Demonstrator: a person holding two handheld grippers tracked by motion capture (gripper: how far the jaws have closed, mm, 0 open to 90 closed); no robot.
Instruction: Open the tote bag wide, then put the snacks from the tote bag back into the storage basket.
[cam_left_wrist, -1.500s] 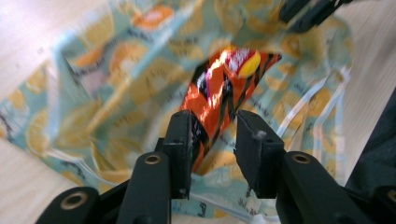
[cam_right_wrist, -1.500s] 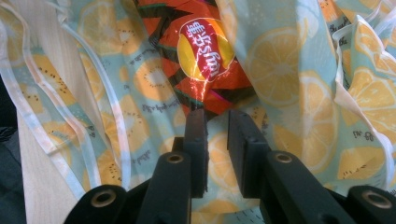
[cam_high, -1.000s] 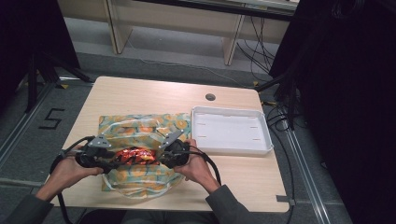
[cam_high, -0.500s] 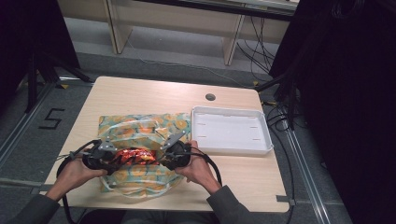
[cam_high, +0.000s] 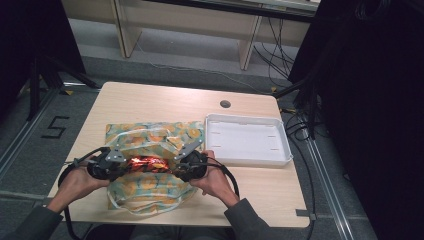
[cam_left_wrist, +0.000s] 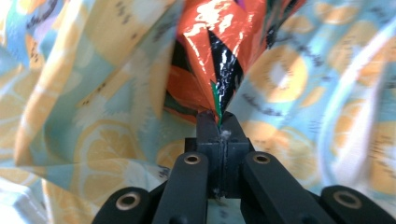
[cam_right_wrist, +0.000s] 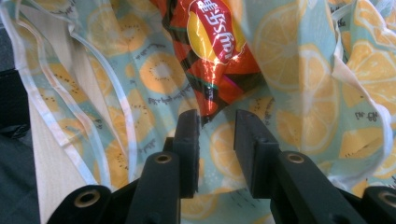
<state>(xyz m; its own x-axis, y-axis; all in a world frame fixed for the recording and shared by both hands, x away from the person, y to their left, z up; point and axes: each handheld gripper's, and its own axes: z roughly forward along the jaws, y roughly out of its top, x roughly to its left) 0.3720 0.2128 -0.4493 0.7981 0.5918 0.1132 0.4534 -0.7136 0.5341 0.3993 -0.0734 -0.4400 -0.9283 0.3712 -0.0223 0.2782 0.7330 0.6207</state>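
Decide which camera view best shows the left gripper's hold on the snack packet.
The left gripper view: the left gripper pinches the snack packet by its corner. The high view shows the packet small between both grippers; the right gripper view shows its other end.

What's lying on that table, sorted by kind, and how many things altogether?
Snack packet: 1
Fruit-print bag: 1
White tray: 1
Total: 3

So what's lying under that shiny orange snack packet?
The fruit-print bag lies spread beneath the snack packet, on the table. The packet and both tools cover the bag's middle, so that part stays unseen.
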